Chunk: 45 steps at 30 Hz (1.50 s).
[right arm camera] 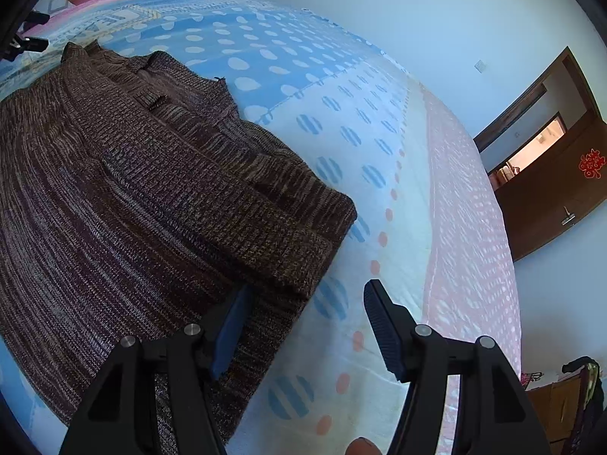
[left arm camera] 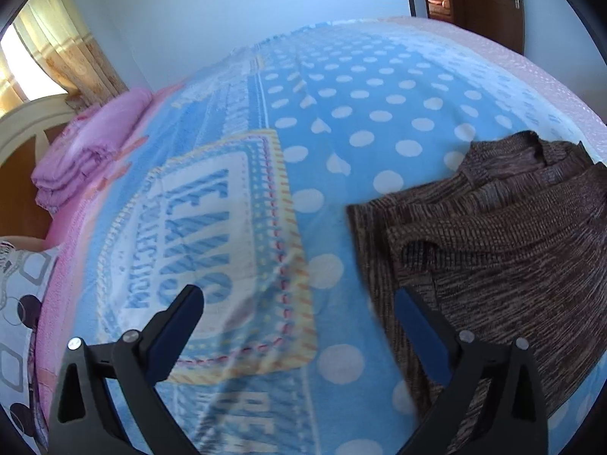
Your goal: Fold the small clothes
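Brown marled knit sweater (right arm camera: 144,189), partly folded, lying flat on bed

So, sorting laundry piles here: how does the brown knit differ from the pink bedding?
The brown knit sweater lies spread out beside the grippers; the pink bedding sits folded in a stack at the bed's far end. The sweater is dark and mottled, the bedding plain pink. Both rest on the blue dotted blanket.

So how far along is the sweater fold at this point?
Early. Done: the brown knit sweater lies on the blue dotted blanket with a sleeve folded across its body. In hand: nothing; the left tongs and right tongs are open at its opposite side edges. Left: folding the body in and finishing.
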Available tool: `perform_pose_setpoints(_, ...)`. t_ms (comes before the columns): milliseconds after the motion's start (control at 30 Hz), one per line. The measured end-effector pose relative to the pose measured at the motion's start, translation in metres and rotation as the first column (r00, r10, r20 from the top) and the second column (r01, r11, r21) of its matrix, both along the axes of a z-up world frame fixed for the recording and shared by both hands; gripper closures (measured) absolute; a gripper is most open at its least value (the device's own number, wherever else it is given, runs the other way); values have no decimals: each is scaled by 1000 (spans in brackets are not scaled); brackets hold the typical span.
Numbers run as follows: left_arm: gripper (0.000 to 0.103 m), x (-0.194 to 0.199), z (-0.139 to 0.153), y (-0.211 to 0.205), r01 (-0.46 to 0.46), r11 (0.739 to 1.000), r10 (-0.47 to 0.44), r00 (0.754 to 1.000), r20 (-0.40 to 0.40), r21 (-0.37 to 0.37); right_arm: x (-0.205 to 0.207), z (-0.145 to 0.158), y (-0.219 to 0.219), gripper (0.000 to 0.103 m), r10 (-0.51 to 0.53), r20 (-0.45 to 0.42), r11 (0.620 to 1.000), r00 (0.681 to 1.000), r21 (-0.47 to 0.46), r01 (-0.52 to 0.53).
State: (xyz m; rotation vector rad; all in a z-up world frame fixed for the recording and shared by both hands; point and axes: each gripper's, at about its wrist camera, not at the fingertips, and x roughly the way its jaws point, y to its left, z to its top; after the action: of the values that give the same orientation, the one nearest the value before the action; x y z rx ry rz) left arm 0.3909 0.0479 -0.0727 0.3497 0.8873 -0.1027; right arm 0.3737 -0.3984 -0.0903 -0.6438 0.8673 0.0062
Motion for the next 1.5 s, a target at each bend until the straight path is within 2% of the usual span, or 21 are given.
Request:
perform_pose_setpoints(33,0,-4,0,-3,22,1000,-22,1000,20,14,1,1,-1,40,-5,-1,1000,1000,1,5)
perform_pose_setpoints(133,0,-12,-16,-27,109,990,-108,994,-13,89,11,1,-6,40,-45,-9,999,999,-28,44)
perform_pose_setpoints(267,0,-6,-44,-61,138,985,-131,989,-69,105,37,1,-14,40,-104,-63,994,993,-25,103)
perform_pose_setpoints(333,0,1,-43,-72,114,985,-112,993,-23,130,50,7,-14,40,-118,-53,993,992,-32,116)
perform_pose_setpoints(400,0,16,-31,-74,60,989,-63,998,18,137,62,23,-15,40,-148,5,989,989,-8,148)
perform_pose_setpoints(467,0,33,-13,-65,-50,990,39,996,83,135,72,47,-21,40,-201,78,978,977,67,196)
perform_pose_setpoints(600,0,52,6,-41,-183,979,175,980,97,89,73,72,-36,40,-278,157,950,948,192,247)
perform_pose_setpoints(733,0,51,-1,-19,-250,964,243,967,79,93,55,61,-37,40,-245,119,950,962,228,214)
perform_pose_setpoints(800,0,42,-7,-9,-260,962,255,965,69,79,39,45,-19,40,-140,30,963,990,238,129)
perform_pose_setpoints(867,0,28,-12,-7,-235,968,227,970,89,90,19,26,15,40,13,-41,982,999,188,-5)
perform_pose_setpoints(933,0,12,-13,-13,-187,976,174,978,116,114,5,6,50,40,97,-47,995,994,43,-95)
perform_pose_setpoints(1000,0,-5,-10,-28,-108,987,90,985,145,119,4,-3,67,40,117,-35,992,992,-31,-118)
perform_pose_setpoints(1100,0,-24,-15,-63,13,987,-37,989,140,163,14,-8,86,40,125,-11,985,992,-118,-125)
perform_pose_setpoints(1133,0,-30,-20,-77,58,980,-86,986,140,190,19,-11,90,40,124,-13,982,992,-139,-125)
perform_pose_setpoints(1200,0,-33,-32,-103,107,950,-158,975,156,293,29,-12,92,40,118,-12,977,993,-179,-118)
perform_pose_setpoints(1267,0,-26,-42,-123,99,924,-174,969,174,370,37,-9,93,40,114,-18,973,993,-200,-115)
perform_pose_setpoints(1300,0,-20,-43,-129,96,921,-173,969,177,377,41,-7,94,40,111,-16,971,994,-210,-112)
perform_pose_setpoints(1400,0,8,-32,-134,29,922,-121,969,217,387,57,10,93,40,88,23,968,996,-237,-81)
perform_pose_setpoints(1500,0,34,-12,-129,-63,931,-34,965,259,359,76,32,85,40,26,99,970,995,-242,-1)
